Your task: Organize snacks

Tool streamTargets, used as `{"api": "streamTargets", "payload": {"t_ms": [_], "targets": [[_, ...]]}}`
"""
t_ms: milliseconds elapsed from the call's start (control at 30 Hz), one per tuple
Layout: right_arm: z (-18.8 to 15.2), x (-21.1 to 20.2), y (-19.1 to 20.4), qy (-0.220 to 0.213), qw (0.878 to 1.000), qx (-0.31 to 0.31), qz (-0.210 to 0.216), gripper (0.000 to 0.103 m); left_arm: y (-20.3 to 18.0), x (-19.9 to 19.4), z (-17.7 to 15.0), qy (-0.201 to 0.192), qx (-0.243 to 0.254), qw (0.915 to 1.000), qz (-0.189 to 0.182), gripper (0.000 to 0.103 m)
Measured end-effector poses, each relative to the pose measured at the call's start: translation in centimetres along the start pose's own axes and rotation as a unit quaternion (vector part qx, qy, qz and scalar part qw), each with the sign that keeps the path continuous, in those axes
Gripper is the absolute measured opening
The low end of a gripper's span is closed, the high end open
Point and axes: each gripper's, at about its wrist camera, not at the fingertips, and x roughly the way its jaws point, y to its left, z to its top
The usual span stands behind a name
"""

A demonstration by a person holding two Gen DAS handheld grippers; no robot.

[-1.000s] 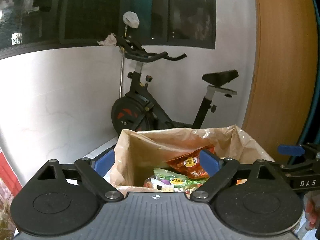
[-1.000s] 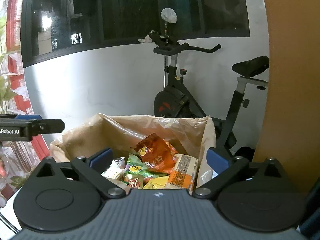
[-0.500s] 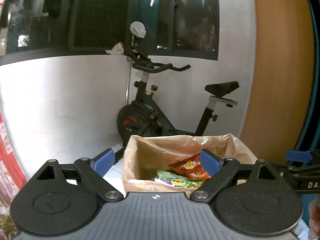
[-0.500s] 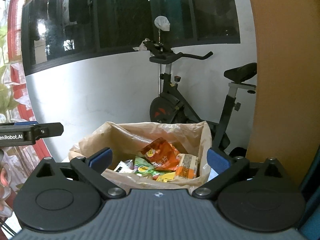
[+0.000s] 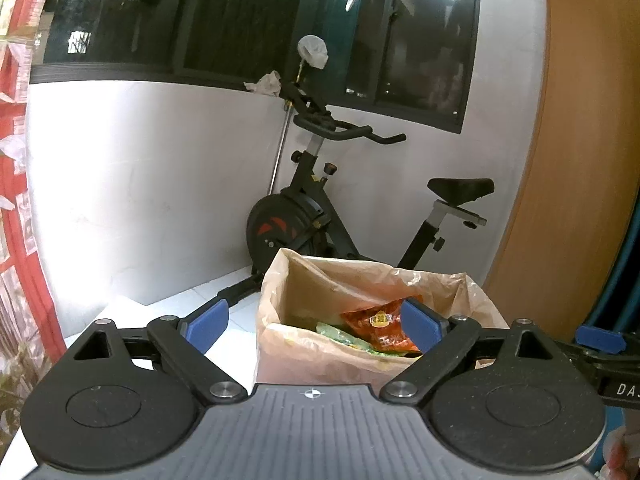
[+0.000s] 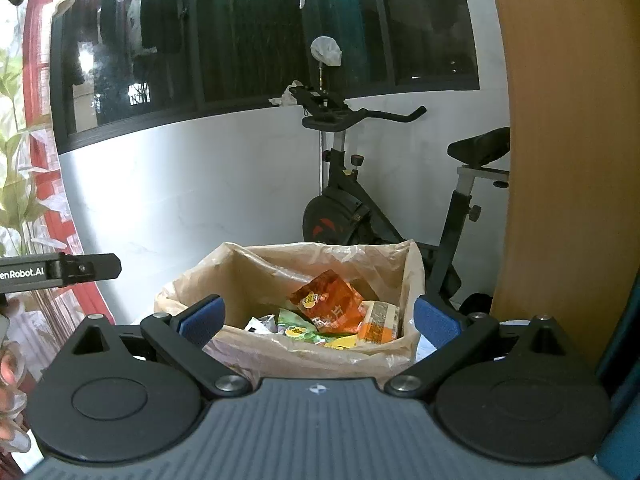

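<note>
A box lined with a tan plastic bag [image 5: 320,360] [image 6: 280,354] stands just ahead of both grippers and holds several snack packs. An orange-red packet [image 5: 386,330] [image 6: 330,304] lies on top, with green packs [image 6: 298,328] under it and an orange-and-white pack [image 6: 380,320] leaning at the right. My left gripper [image 5: 314,326] is open and holds nothing. Its blue pads frame the box. My right gripper [image 6: 318,318] is open too, with nothing between its pads. Each gripper shows at the edge of the other's view.
A black exercise bike [image 5: 320,208] [image 6: 352,208] stands behind the box against a white wall under dark windows. A wooden panel [image 5: 580,140] [image 6: 560,140] rises at the right. Red hangings and green leaves [image 6: 16,184] are at the left. The box rests on a white surface [image 5: 132,312].
Both grippers have drawn back and up from the box, which now looks smaller and farther away. Both stay open with nothing held.
</note>
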Motion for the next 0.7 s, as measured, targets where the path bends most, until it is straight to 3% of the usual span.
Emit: {"api": "streamTargets", "payload": {"t_ms": [433,700], "targets": [[0.0,-0.4,0.0,-0.006,1.000,-0.002,-0.004,0.102,-0.7,-0.4,0.1,-0.006,0.032,0.9992,0.022,0.096],[0.1,-0.6,0.0,-0.008,1.000,-0.004,-0.007,0.102,-1.1,-1.4,0.3,-0.016,0.047,0.9987,0.015,0.096]]}}
